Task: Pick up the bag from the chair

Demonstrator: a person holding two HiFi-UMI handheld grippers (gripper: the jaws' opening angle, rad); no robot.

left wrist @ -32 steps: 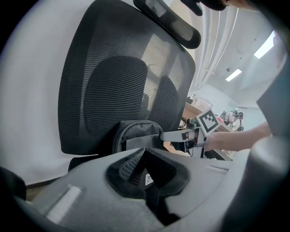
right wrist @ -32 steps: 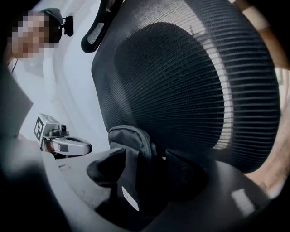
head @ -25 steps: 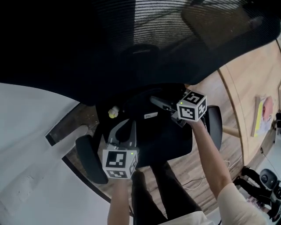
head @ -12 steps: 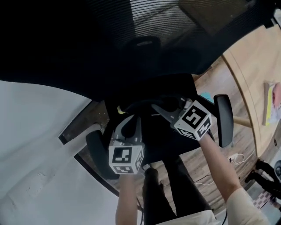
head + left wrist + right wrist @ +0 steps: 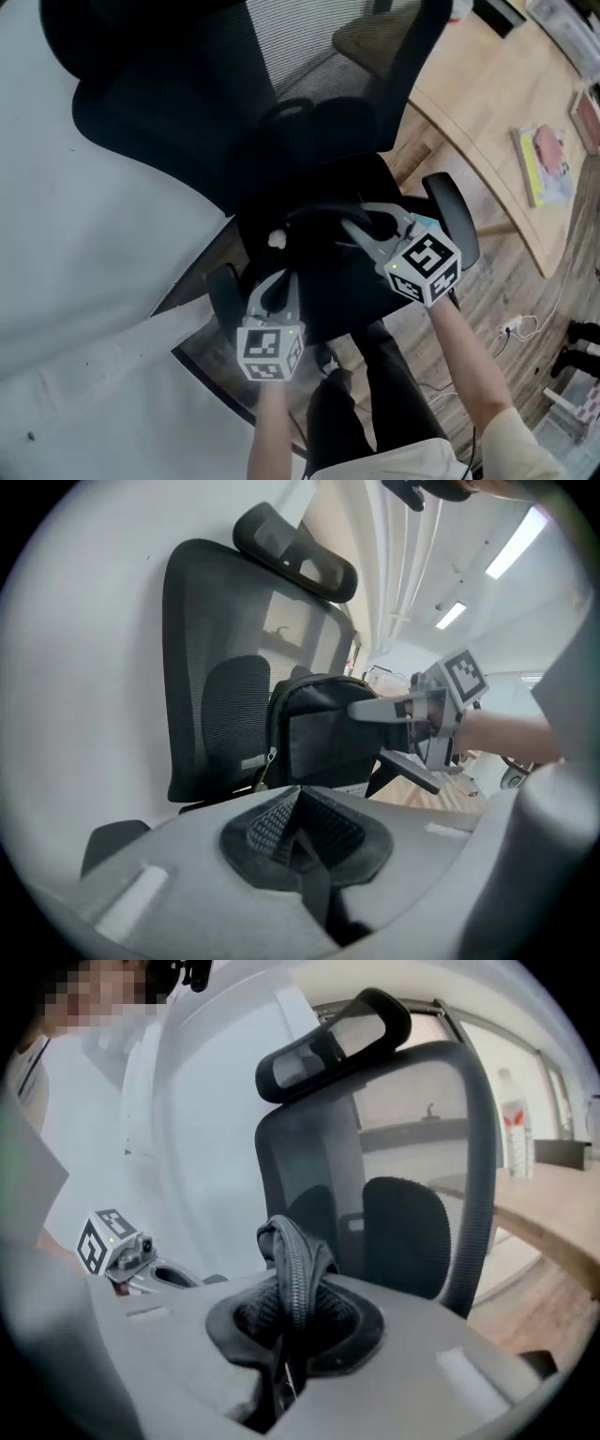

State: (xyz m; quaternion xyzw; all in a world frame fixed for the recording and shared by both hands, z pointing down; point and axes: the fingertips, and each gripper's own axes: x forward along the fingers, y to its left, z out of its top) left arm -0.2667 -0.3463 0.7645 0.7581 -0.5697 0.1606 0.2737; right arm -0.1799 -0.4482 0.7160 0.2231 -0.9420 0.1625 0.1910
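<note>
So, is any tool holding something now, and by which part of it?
The right tool is shut on the bag, gripping its black woven strap. The left tool is shut and holds nothing.

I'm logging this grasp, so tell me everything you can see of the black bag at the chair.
The bag is black and looks like fabric, with a flat front panel and a small pull hanging at one side. It stands upright in front of the mesh back of the chair; its base is hidden. Its woven webbing handle is pinched in the right tool. Nothing else is seen holding it.
</note>
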